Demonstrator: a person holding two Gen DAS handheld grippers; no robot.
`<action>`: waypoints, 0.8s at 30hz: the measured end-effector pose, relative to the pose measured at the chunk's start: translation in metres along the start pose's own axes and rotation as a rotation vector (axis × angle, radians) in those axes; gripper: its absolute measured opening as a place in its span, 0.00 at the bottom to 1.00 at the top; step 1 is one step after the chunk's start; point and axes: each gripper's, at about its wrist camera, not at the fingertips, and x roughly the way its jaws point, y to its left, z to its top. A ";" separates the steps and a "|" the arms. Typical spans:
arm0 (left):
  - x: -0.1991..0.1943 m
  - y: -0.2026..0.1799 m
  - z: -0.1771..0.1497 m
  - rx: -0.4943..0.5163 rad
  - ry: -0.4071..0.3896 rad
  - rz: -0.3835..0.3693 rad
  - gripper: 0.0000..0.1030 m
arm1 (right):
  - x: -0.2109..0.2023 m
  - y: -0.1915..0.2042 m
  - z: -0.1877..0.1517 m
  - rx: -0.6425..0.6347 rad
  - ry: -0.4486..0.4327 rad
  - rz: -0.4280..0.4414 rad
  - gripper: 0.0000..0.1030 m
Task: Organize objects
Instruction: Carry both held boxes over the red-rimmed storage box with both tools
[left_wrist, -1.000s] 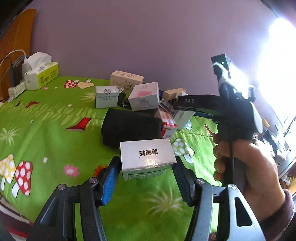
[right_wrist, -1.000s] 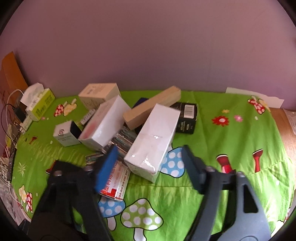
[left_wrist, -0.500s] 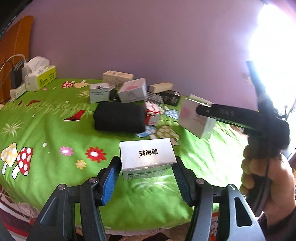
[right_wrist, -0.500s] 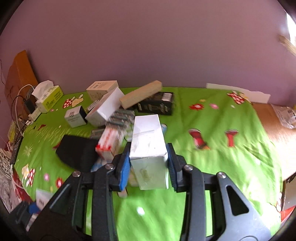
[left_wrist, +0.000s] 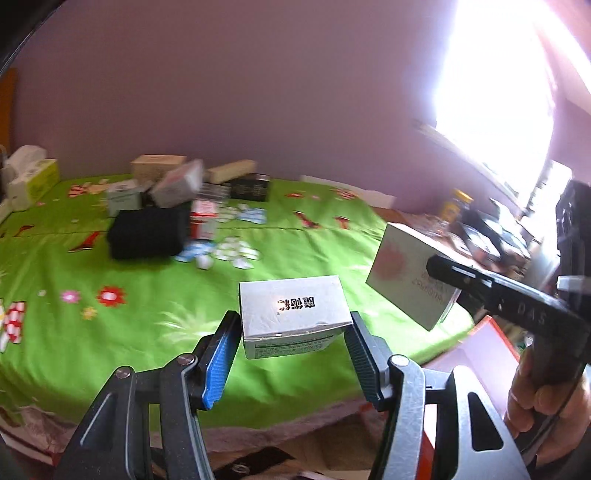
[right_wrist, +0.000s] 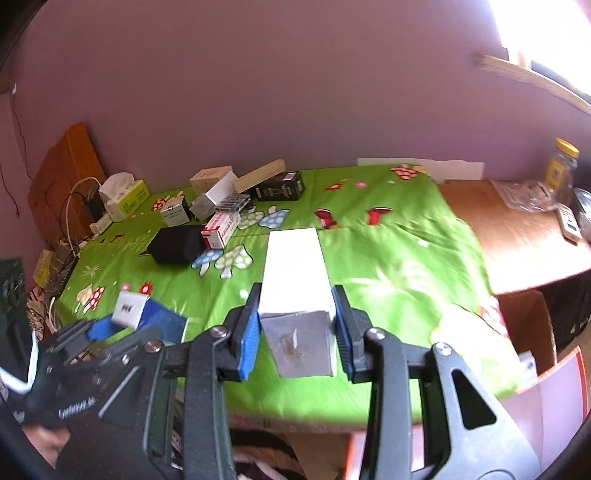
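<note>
green mushroom-print cloth (right_wrist: 388, 258) was spread over table | tissue box (right_wrist: 125, 194) was seen by wall | yellow-lidded jar (right_wrist: 561, 166) was stood on bare wood

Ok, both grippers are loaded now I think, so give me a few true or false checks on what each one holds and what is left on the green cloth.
1. The left gripper is shut on a small white box with black characters on top. True.
2. The right gripper is open with nothing in it. False: it is shut on a tall white box.
3. Both held boxes rest on the green cloth. False: both are lifted clear, near its front edge.
4. A black pouch lies on the cloth. True.
5. The tissue box sits at the far left. True.
</note>
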 end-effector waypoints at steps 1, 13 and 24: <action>0.001 -0.006 -0.001 0.007 0.004 -0.013 0.57 | -0.010 -0.006 -0.006 0.001 -0.005 -0.009 0.39; 0.021 -0.095 -0.045 0.200 0.106 -0.212 0.57 | -0.081 -0.061 -0.068 0.011 -0.006 -0.167 0.39; 0.033 -0.152 -0.083 0.374 0.205 -0.377 0.57 | -0.088 -0.110 -0.116 0.071 0.095 -0.298 0.39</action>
